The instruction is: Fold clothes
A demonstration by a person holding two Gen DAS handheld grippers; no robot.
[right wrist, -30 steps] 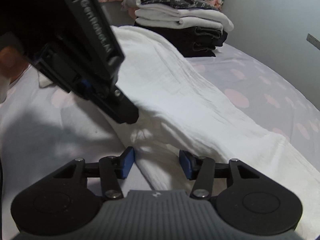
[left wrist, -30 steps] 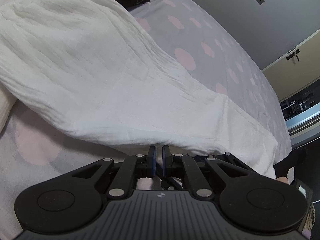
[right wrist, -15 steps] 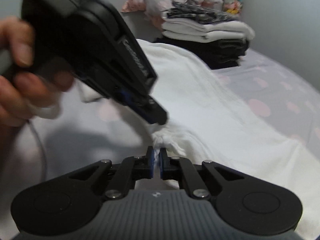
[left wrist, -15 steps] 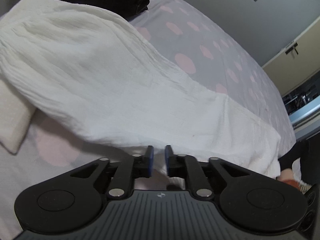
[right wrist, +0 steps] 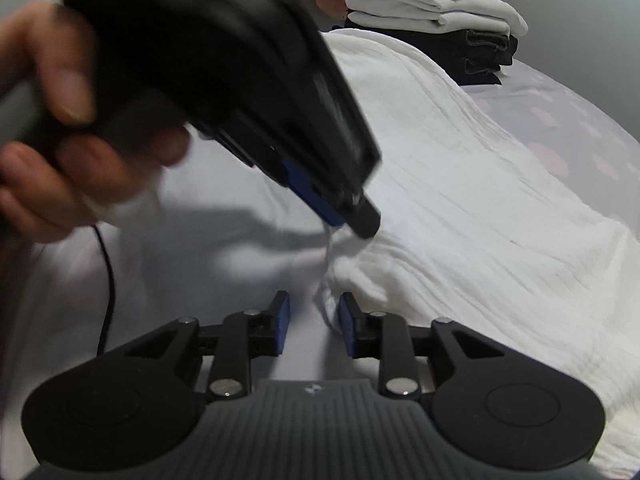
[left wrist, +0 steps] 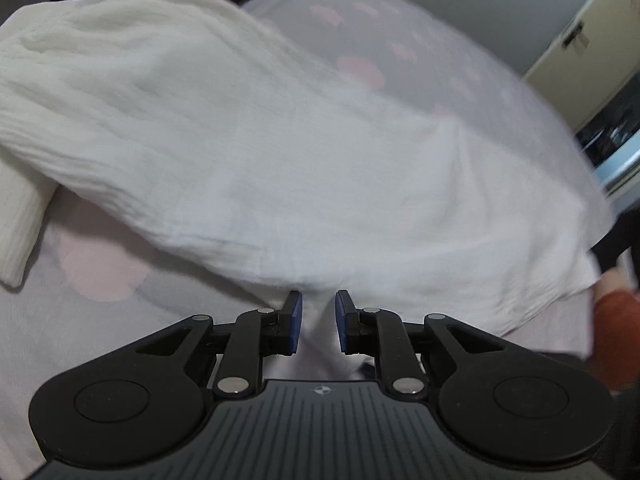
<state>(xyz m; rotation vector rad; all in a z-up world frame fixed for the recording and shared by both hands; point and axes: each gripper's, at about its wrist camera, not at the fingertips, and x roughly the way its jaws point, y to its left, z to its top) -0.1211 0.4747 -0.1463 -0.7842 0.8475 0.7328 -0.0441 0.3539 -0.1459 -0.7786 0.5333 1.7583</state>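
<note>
A large white crinkled-cotton garment (left wrist: pixel 248 152) is spread on a pale lilac bedsheet printed with pink spots (left wrist: pixel 100 276), its long axis running from the stack of folded white and dark clothes (right wrist: pixel 436 24) at the far end towards the near right of both views. Its near hem is seen directly ahead of both tools. In the right wrist view, a bunched tuck of that hem is seen rising between the two tools.

The left gripper (left wrist: pixel 318 320) is shown with its blue-padded jaws a little apart; white cloth lies in the gap, but whether any is pinched cannot be told, as the view is blurred. From the right wrist view its tip is seen touching the raised tuck.

The right gripper (right wrist: pixel 314 322) is held with its jaws moderately apart, the tuck lying just against the right pad (right wrist: pixel 347 330) and not clamped. The right gripper is judged the nearer to a clean grasp of the hem.
</note>
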